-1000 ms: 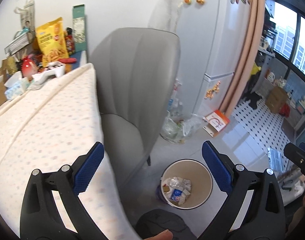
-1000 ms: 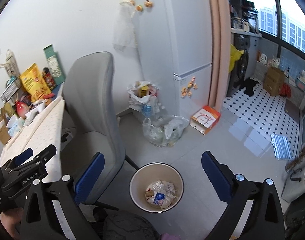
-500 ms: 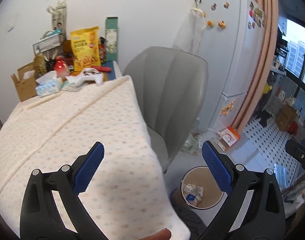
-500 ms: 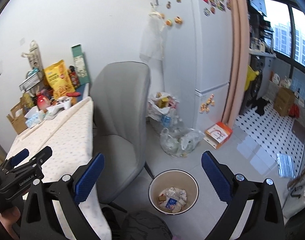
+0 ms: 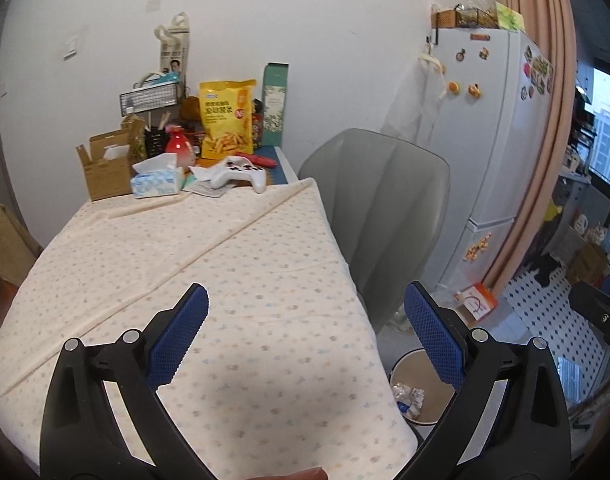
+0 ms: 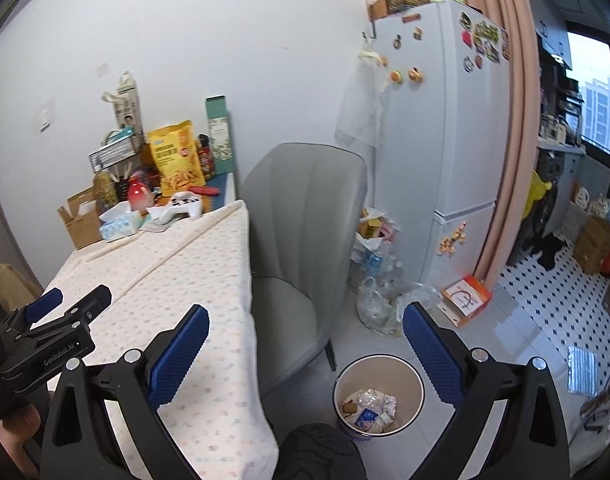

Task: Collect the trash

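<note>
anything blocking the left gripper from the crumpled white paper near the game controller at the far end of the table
Nothing visible does. The left gripper hangs open over bare tablecloth, and the stretch to the white paper beside the controller holds nothing.

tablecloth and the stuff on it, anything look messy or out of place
The tablecloth has a diagonal fold ridge and stops short of the cluttered far end, where a game controller lies on loose papers. Nothing spilled.
</note>
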Demonstrator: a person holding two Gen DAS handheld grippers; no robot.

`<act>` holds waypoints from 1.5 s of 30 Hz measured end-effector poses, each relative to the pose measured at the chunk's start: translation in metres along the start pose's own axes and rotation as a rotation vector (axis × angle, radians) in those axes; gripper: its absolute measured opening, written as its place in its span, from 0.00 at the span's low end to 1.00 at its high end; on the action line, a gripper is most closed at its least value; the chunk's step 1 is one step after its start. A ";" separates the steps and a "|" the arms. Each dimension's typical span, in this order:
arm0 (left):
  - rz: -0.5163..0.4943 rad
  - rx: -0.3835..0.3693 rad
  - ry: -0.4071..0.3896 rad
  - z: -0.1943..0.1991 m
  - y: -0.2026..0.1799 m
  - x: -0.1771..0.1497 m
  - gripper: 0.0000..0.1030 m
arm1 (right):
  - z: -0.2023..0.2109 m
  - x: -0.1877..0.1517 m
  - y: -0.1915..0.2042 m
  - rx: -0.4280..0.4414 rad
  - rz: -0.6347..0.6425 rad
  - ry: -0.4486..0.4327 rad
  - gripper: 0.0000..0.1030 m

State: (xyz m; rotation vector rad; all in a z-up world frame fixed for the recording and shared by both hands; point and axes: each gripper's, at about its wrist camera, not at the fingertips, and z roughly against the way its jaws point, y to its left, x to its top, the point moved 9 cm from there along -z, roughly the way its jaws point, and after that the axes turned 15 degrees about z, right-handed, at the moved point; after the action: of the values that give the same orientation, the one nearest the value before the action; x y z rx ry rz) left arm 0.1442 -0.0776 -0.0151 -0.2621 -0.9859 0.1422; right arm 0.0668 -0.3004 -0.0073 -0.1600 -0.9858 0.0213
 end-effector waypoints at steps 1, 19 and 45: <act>0.005 0.004 -0.005 0.003 0.004 0.001 0.94 | 0.004 0.001 0.005 0.005 0.007 -0.007 0.93; 0.046 0.061 -0.062 0.052 0.056 -0.002 0.94 | 0.026 -0.007 0.043 0.059 0.047 -0.039 0.93; 0.047 0.064 -0.062 0.055 0.054 -0.006 0.94 | 0.027 -0.015 0.041 0.049 0.055 -0.043 0.93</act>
State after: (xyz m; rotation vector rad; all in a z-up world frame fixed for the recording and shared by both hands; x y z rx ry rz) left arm 0.0950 -0.0189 -0.0060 -0.2235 -1.0350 0.2252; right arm 0.0384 -0.2575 -0.0108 -0.1419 -1.0231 0.0998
